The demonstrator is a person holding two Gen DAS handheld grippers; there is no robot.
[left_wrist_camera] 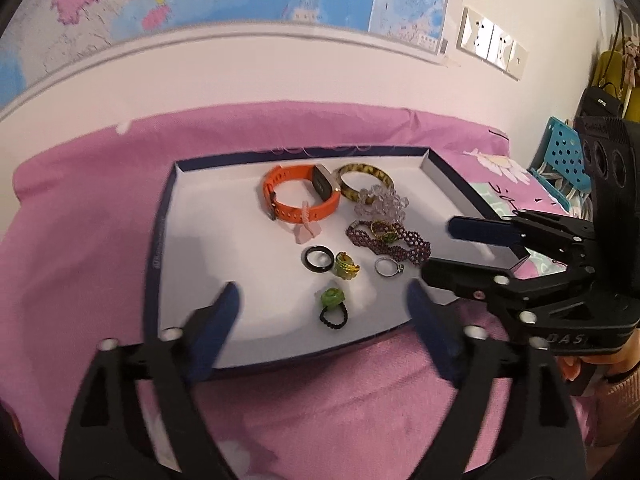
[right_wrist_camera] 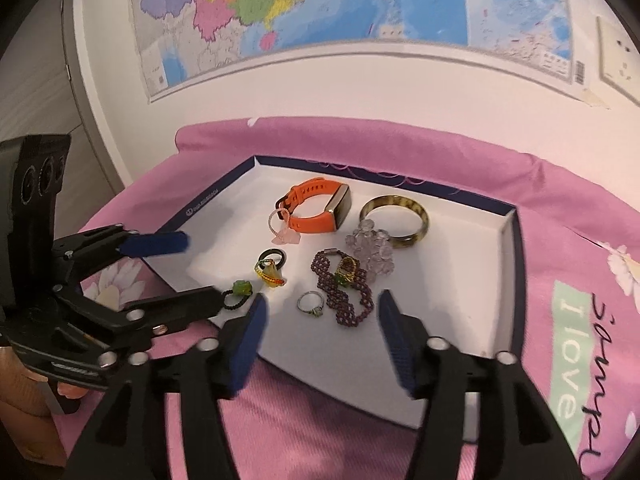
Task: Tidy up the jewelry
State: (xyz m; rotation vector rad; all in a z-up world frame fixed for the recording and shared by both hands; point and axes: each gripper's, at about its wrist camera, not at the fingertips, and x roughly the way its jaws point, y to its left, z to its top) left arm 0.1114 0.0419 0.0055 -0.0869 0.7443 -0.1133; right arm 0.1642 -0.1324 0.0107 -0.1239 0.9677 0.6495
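Jewelry lies spread in a shallow white tray [left_wrist_camera: 192, 248] with dark blue walls, set on a pink cloth [left_wrist_camera: 80, 220] that covers the worktop. Toward the tray's far edge sit an orange watch [left_wrist_camera: 298, 196] and, just beside it, a mottled amber bangle [left_wrist_camera: 364, 180]. A clear bead bracelet [left_wrist_camera: 380, 204] touches the bangle on its near side. Nearer the middle, a dark purple beaded bracelet [left_wrist_camera: 390, 240] carries a gold and green ring [left_wrist_camera: 384, 232] on top of it. A small pink charm [left_wrist_camera: 306, 228] lies against the watch strap. Closer to the near edge are a black ring [left_wrist_camera: 317, 258], a yellow-green ring [left_wrist_camera: 346, 266] touching it, a silver ring [left_wrist_camera: 387, 267] apart from both, and a black beaded ring with a green flower [left_wrist_camera: 333, 308] nearest of all.

My left gripper [left_wrist_camera: 324, 300] hangs over the tray's near edge with its jaws spread wide and nothing between them but open air above the green flower ring. My right gripper [right_wrist_camera: 320, 308] hovers over the near right part of the tray, jaws apart and empty, with the silver ring and the end of the purple bracelet below the gap. Neither pair touches any piece. A map [right_wrist_camera: 320, 0] hangs on the wall behind.
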